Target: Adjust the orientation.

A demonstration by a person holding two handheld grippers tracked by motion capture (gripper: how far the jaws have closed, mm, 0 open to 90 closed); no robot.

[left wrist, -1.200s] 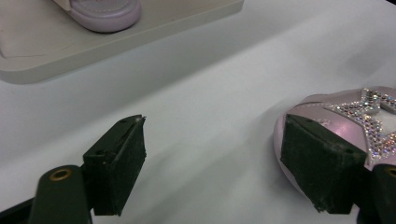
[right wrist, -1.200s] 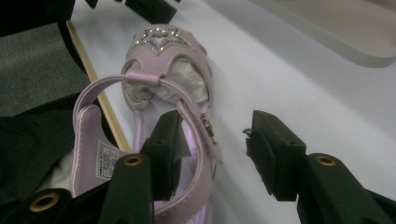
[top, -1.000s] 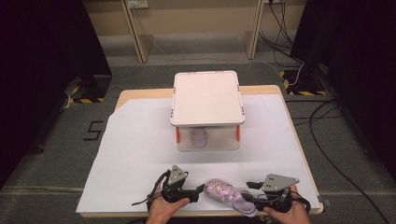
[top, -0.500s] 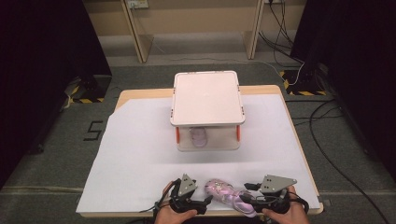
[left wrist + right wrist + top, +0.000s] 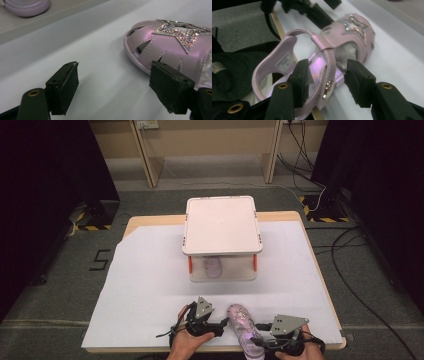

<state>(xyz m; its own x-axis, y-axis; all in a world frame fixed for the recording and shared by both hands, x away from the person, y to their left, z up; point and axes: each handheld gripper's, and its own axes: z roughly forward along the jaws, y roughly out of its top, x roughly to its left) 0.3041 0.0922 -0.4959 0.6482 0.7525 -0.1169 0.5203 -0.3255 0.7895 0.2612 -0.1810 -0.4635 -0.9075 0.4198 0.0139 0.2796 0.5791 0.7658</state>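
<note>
1. Because the pink sandal [image 5: 243, 327] lies at the near edge of the table [image 5: 150, 222], with its heel end hanging over that edge, I work it from the person's side.
2. My right gripper [image 5: 327, 78] straddles the side wall by the ankle strap — one jaw inside the shoe, one outside. The jaws have not closed: there is a gap at the outer pad, so I call them released, not yet clamped on the sandal.
3. My left gripper [image 5: 113, 91] is spread wide beside the toe, its right-hand pad just next to the sandal's side and nothing between the pads. I judge it waits there to steady the toe.
4. The white sheet [image 5: 145, 285] covers most of the table, and the sandal's front rests on it.
5. Well beyond stands the lidded box [image 5: 221, 227] — its lid is on, and a second sandal [image 5: 212, 266] shows through the clear front wall, so I judge this one is meant to join it.
</note>
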